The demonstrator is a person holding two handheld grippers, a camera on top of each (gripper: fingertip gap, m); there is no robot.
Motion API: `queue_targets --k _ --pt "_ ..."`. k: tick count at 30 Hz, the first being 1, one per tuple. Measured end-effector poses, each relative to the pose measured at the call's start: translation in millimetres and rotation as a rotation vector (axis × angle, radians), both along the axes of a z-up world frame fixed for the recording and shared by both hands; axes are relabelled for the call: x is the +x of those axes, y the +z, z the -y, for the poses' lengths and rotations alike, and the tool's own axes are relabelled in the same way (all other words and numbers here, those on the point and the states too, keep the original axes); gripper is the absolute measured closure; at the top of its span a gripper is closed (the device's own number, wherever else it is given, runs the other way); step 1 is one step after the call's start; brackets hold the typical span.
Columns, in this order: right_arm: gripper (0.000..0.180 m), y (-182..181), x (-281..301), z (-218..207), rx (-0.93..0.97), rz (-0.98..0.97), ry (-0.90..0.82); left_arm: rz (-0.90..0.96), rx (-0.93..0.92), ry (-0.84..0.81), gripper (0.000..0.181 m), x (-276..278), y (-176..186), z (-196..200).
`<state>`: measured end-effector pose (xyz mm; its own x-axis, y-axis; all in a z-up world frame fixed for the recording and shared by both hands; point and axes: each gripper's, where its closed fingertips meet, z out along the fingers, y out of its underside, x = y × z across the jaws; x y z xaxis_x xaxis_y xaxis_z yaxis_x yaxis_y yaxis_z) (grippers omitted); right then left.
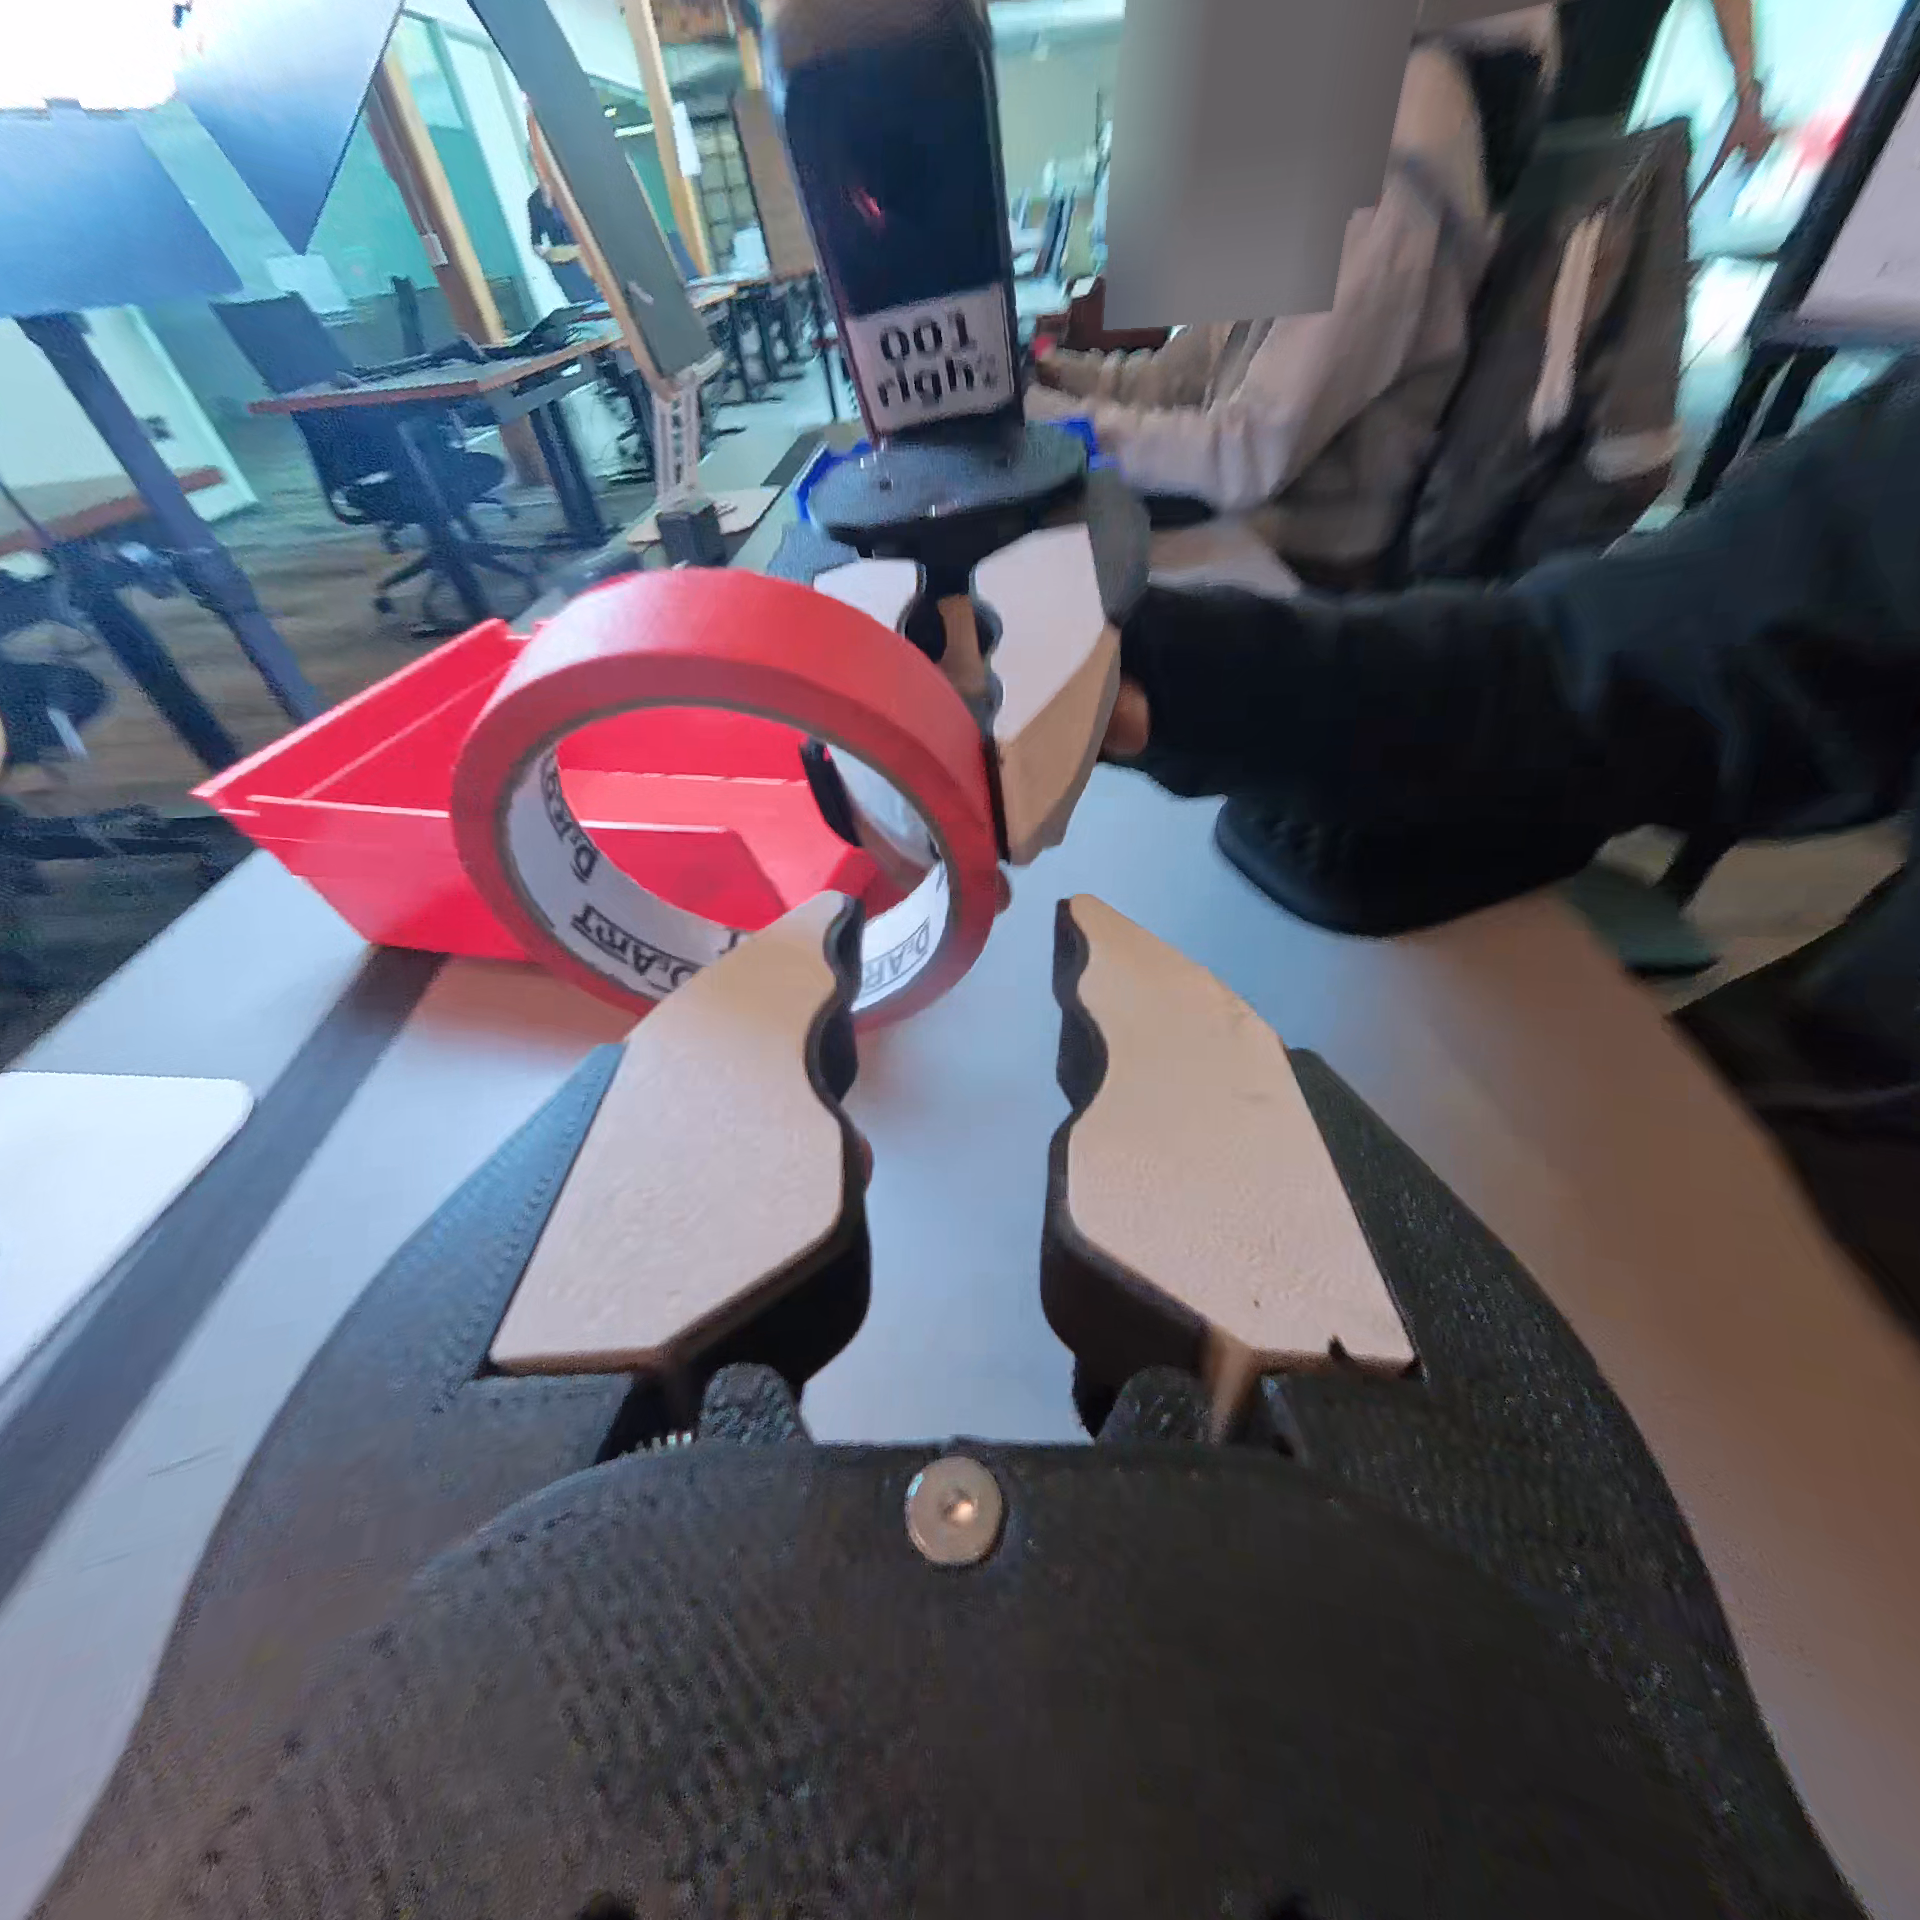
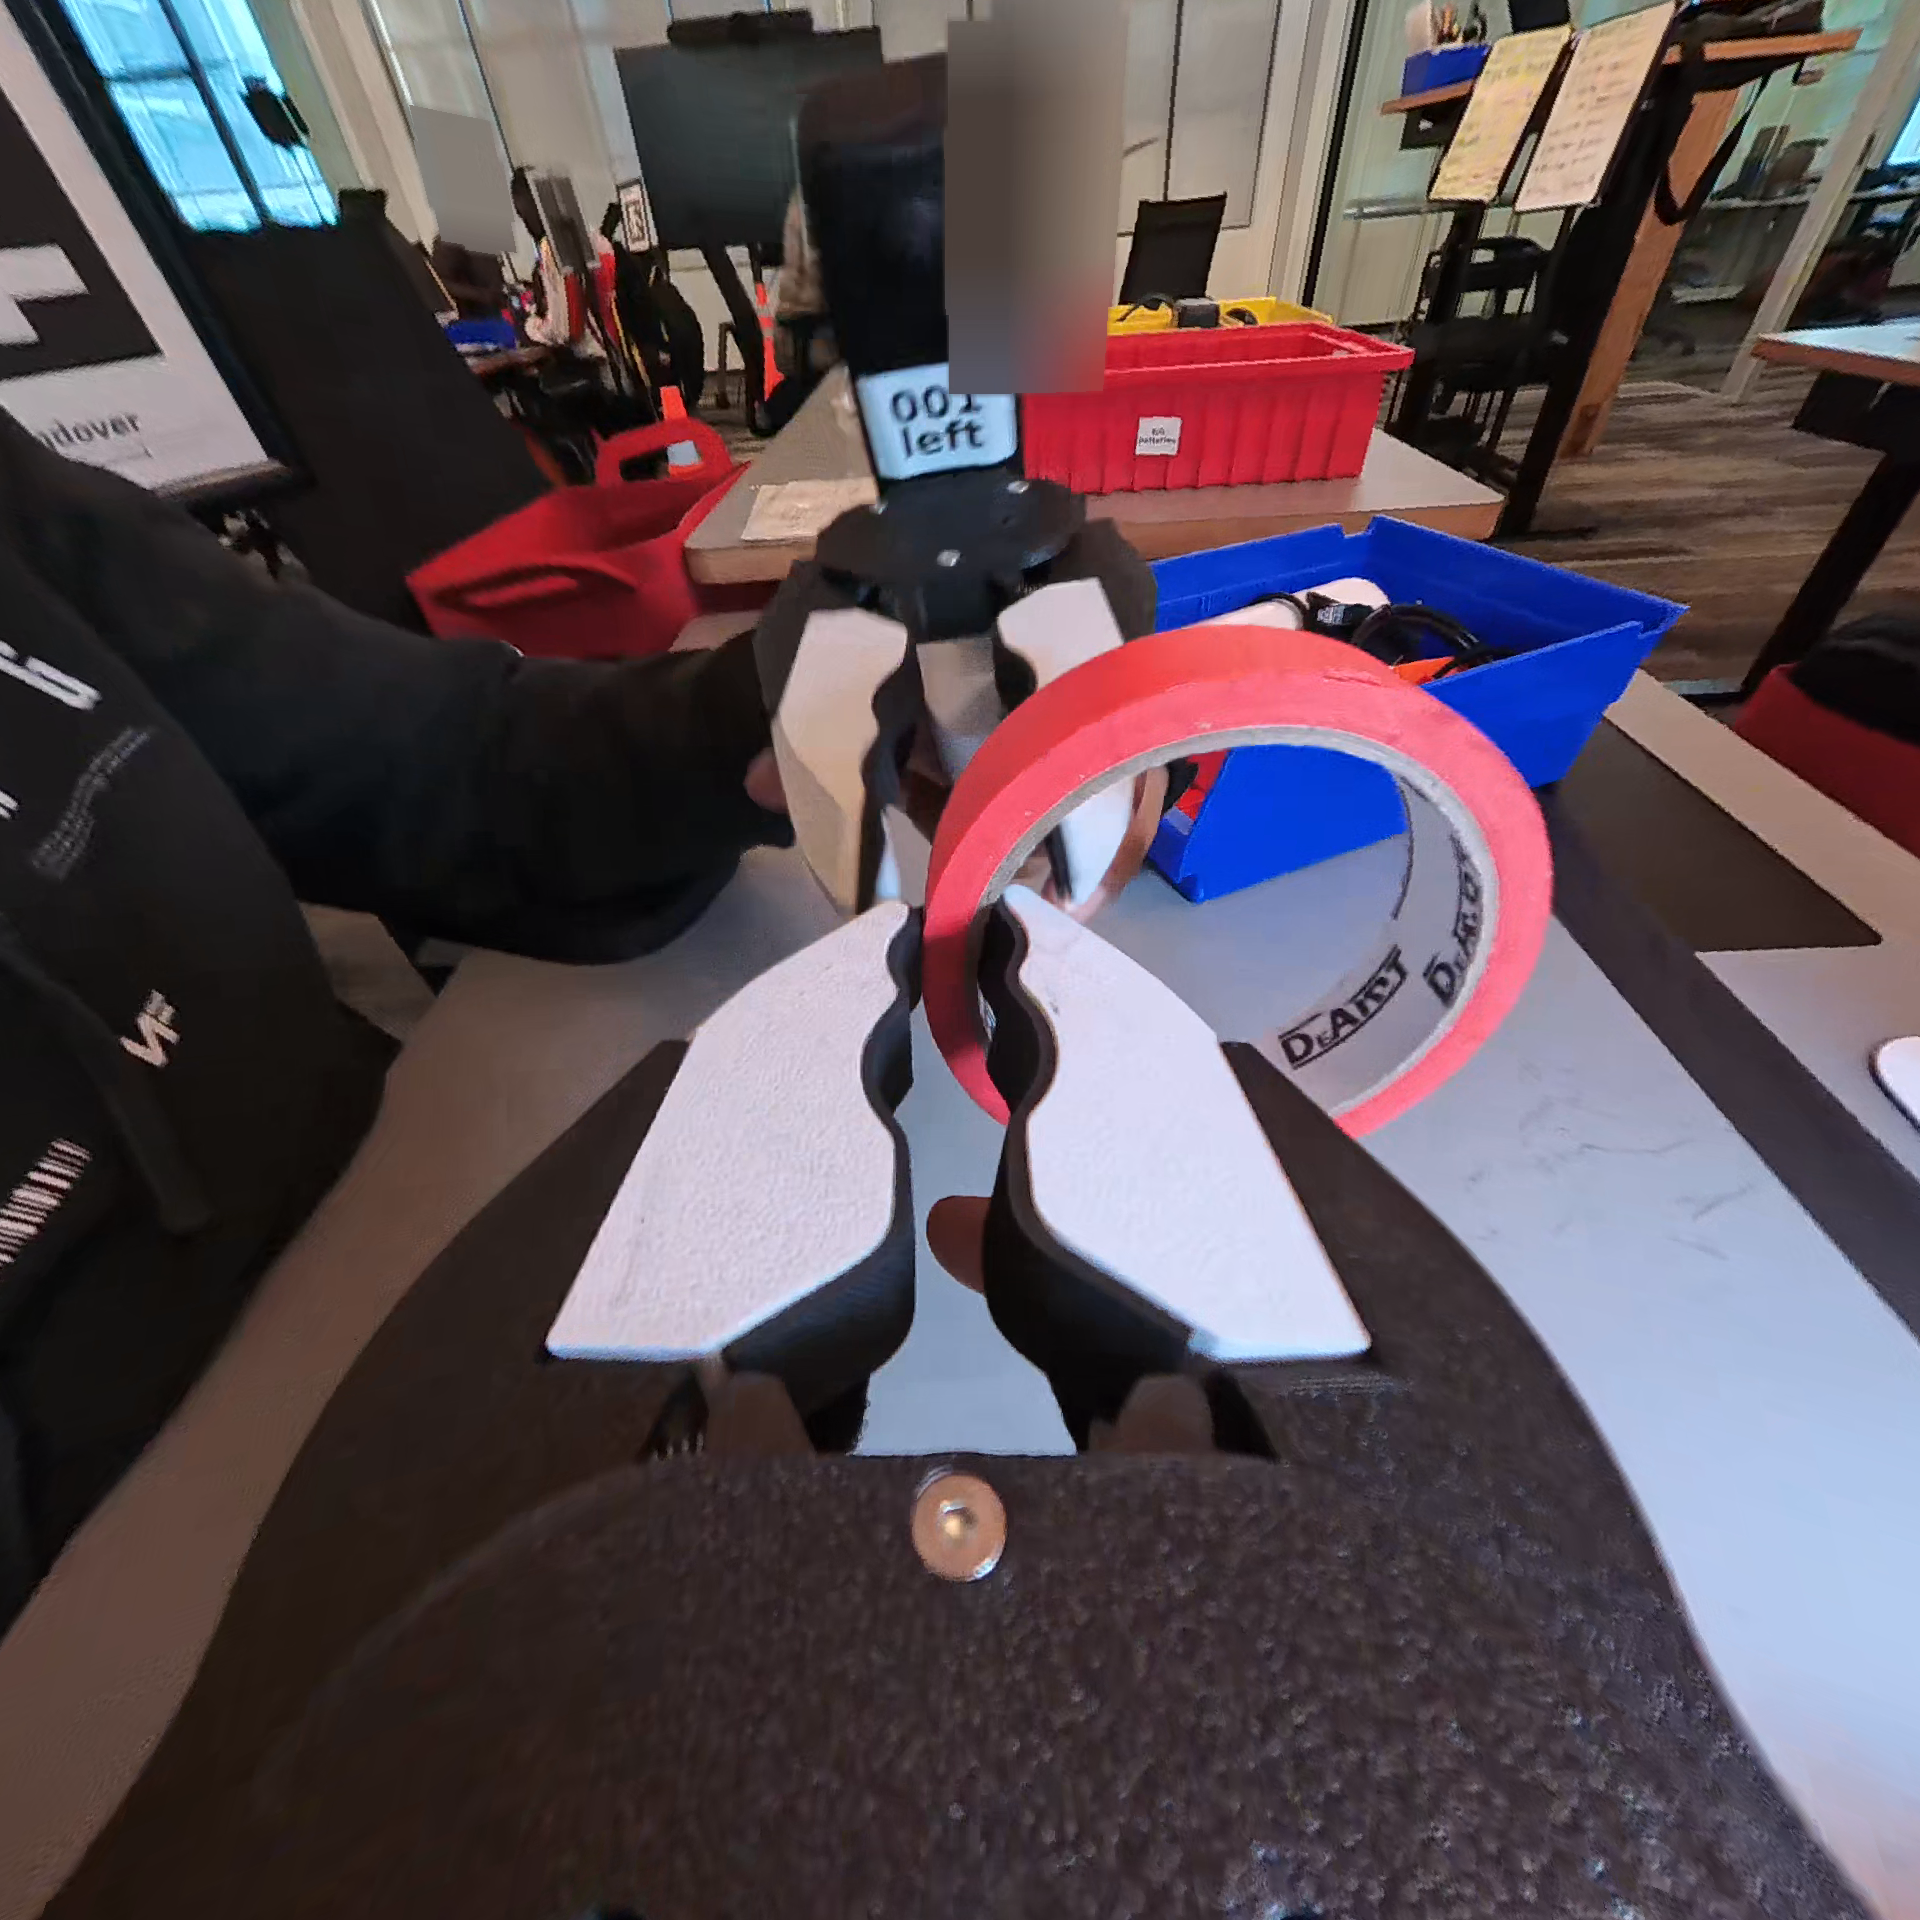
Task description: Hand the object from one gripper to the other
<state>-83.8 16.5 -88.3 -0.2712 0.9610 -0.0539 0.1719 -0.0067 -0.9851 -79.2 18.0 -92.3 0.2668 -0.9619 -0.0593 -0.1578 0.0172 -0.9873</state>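
Note:
A red tape roll [image 1: 727, 644] with a white printed core is held up on edge above the grey table [image 1: 1153, 873]. My right gripper [image 2: 951, 925] is shut on the roll's [image 2: 1247, 686] near rim, one finger inside the hole and one outside. In the left wrist view the right gripper [image 1: 914, 805] comes in from the far side. My left gripper [image 1: 956, 920] is open, and the roll's lower right rim sits between its fingertips without being pinched. It faces me in the right wrist view [image 2: 966, 883], one finger showing through the roll's hole.
A red bin [image 1: 353, 821] stands on the table just behind the roll. A blue bin [image 2: 1507, 644] with cables stands on the other side, and a red crate [image 2: 1226, 416] sits on a farther table. A white pad [image 1: 83, 1174] lies at the left. Black sleeves [image 1: 1455, 748] hold both grippers. My two grippers' fingertips are within a few centimetres of each other.

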Motion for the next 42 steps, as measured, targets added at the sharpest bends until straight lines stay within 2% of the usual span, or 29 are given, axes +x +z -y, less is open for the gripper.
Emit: queue_targets --k 4,10,14,19,23,32,35,38,41,42 --pt "0.170 -11 -1 1 0.191 0.022 -0.022 0.132 -0.222 -0.058 0.135 -1 13 2" --pt "0.170 -32 -9 2 0.525 0.097 -0.066 0.215 -0.396 -0.092 0.141 0 13 -2" --pt "0.170 -46 -13 -3 0.708 0.146 -0.096 0.213 -0.423 -0.090 0.150 3 10 -2" --pt "0.169 -50 -12 -14 0.790 0.161 -0.140 0.175 -0.404 -0.068 0.161 6 5 -5" --pt "0.166 -52 -11 -19 0.681 0.187 -0.167 0.097 -0.302 -0.031 0.167 11 0 -4" --pt "0.149 -12 6 -2 0.085 0.012 0.010 -0.141 0.085 0.070 0.171 15 -11 -4" --pt "0.145 -3 6 3 -0.060 -0.004 0.057 -0.208 0.196 0.078 0.171 20 -15 -2" --pt "0.146 0 4 6 -0.132 0.001 0.071 -0.300 0.324 0.092 0.171 23 -23 -2" --pt "0.163 5 4 8 -0.141 -0.010 0.079 -0.407 0.388 0.123 0.171 22 -35 -6" --pt "0.164 2 3 8 -0.123 0.004 0.071 -0.416 0.388 0.131 0.170 21 -37 -8"
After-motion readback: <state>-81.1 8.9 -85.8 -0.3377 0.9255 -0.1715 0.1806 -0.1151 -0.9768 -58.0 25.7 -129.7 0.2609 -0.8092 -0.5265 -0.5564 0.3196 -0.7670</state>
